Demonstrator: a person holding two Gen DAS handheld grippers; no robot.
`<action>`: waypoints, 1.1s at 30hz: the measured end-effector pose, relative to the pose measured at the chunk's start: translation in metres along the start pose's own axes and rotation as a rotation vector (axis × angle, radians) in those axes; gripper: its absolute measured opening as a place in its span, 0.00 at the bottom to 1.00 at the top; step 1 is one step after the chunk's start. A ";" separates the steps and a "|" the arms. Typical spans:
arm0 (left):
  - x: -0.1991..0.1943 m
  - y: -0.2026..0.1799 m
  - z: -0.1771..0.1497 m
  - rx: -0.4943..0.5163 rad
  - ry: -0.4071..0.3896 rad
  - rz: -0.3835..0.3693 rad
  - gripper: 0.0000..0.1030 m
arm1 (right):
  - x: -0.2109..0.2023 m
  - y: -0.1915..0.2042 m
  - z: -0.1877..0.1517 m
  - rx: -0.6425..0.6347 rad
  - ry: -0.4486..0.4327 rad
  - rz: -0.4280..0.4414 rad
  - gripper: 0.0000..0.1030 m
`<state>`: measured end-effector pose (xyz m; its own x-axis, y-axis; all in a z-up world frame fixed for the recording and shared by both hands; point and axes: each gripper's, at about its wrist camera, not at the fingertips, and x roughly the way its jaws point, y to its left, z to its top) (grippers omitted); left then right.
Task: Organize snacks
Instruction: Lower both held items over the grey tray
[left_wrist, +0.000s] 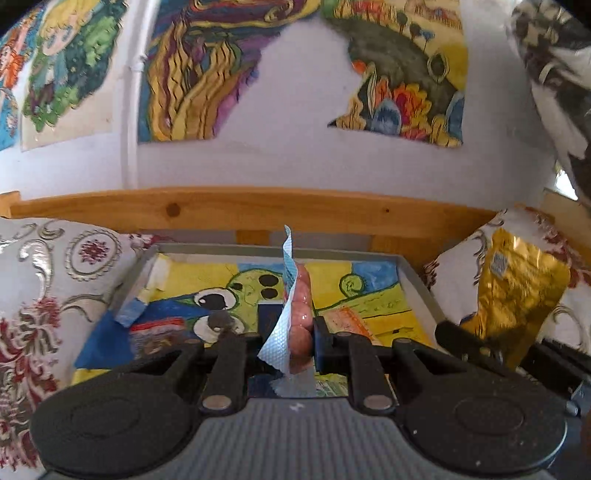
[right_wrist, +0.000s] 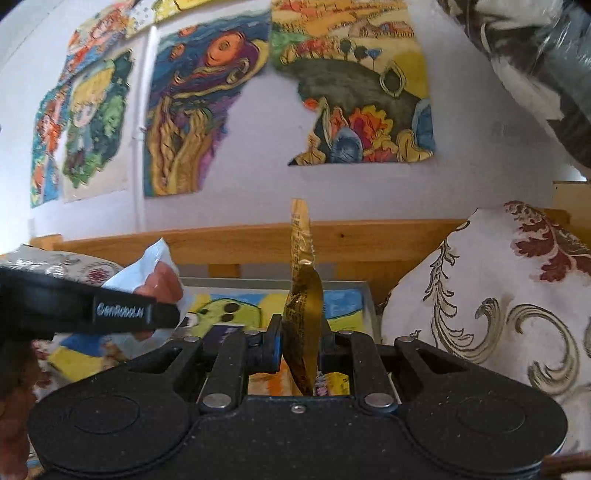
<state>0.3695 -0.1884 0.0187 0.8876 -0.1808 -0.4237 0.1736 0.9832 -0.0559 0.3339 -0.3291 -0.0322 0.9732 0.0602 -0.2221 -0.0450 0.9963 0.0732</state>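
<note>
Snacks aloft: we see the left gripper (left_wrist: 299, 343) clamped on the sausage pack (left_wrist: 297, 314), the right gripper (right_wrist: 301, 350) clamped on the gold packet (right_wrist: 303, 317), both upright above the tray (left_wrist: 417, 277) just ahead.

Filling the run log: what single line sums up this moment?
left hand-held gripper: shut on sausage pack | right hand-held gripper: shut on gold pouch | both above tray
</note>
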 end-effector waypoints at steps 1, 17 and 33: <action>0.006 0.000 -0.001 -0.005 0.008 0.000 0.17 | 0.005 -0.002 0.000 0.001 0.006 -0.003 0.17; 0.040 -0.005 -0.007 -0.032 0.061 0.002 0.17 | 0.038 -0.020 -0.004 0.066 0.105 -0.018 0.18; 0.049 0.002 -0.012 -0.040 0.067 0.005 0.18 | 0.052 -0.012 -0.008 0.008 0.108 -0.034 0.18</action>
<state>0.4084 -0.1951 -0.0125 0.8577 -0.1750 -0.4835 0.1509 0.9846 -0.0887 0.3833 -0.3375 -0.0529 0.9442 0.0330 -0.3276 -0.0101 0.9974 0.0714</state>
